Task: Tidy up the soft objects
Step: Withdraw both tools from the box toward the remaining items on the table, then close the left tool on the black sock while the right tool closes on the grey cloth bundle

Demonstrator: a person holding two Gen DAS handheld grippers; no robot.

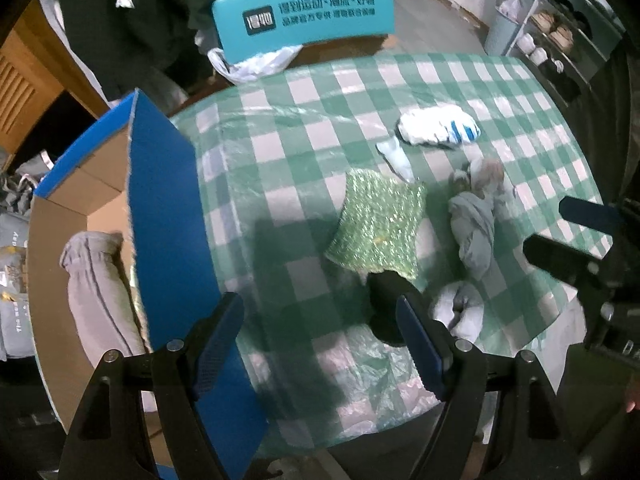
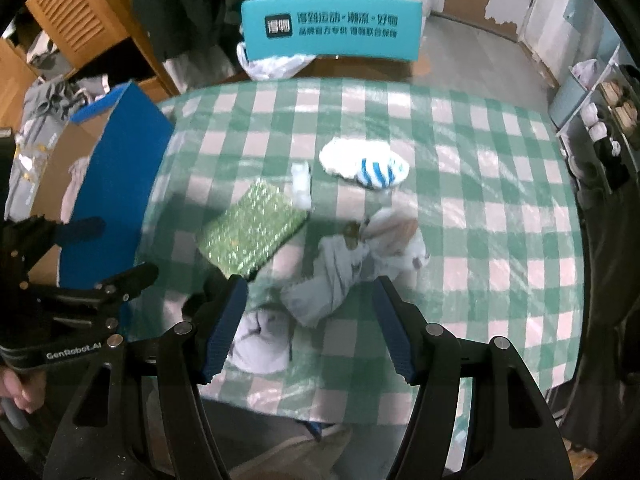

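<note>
Soft stuff sits scattered on the checked tablecloth (image 1: 304,128); beside it, a blue cardboard box (image 1: 164,184) holds one rolled grey garment (image 1: 96,292). On the cloth: glittery green square cloth (image 1: 378,224), twisted grey clothes (image 2: 336,276), fluffy white-blue striped sock (image 2: 364,164). Left gripper (image 1: 320,340) and right gripper (image 2: 308,320) both gape, empty.

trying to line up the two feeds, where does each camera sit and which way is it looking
Left wrist: sits on the left tongs, looking steeply down at the checked table and blue box; right tongs show at right.
Right wrist: sits on the right tongs, looking down over grey cloths; left tongs and a hand show at left.
Shared: green cloth, striped sock.
</note>
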